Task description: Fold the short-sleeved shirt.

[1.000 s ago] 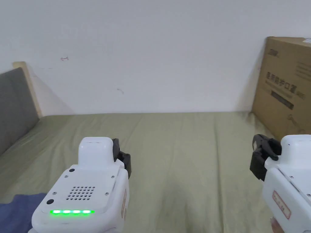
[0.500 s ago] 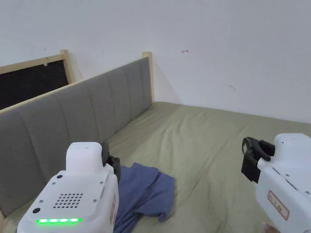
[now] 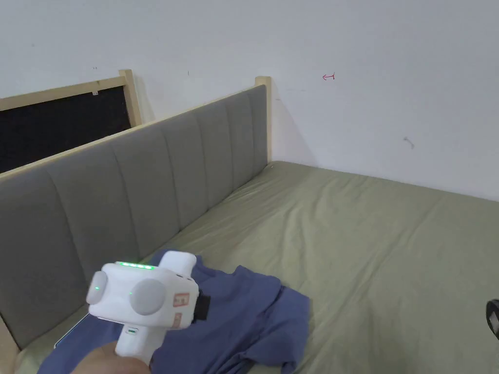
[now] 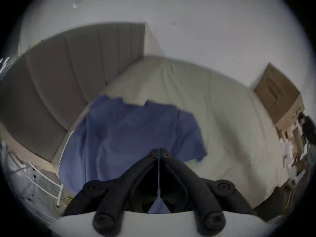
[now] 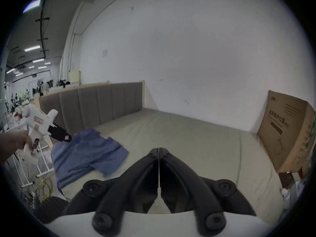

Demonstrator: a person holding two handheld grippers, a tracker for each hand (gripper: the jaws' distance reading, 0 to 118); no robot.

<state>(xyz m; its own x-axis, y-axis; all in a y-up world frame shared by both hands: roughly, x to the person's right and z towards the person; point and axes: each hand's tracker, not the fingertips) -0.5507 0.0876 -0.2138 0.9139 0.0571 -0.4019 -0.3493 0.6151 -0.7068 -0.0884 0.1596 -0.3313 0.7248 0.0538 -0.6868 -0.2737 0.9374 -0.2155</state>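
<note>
With my view now swung to the bed (image 3: 390,243), the crumpled blue shirt (image 3: 243,321) lies by the headboard (image 3: 146,180) and my left tool (image 4: 159,152), jaws together, has reached over it, the right tool (image 5: 159,151) together too, so grasping comes next.

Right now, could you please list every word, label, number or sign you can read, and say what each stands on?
Brown cardboard box: dark printed lines, too blurred to quote.
Red sticker on the white left tool: too small to read.
White wall: small red scribble, not a legible word.
</note>
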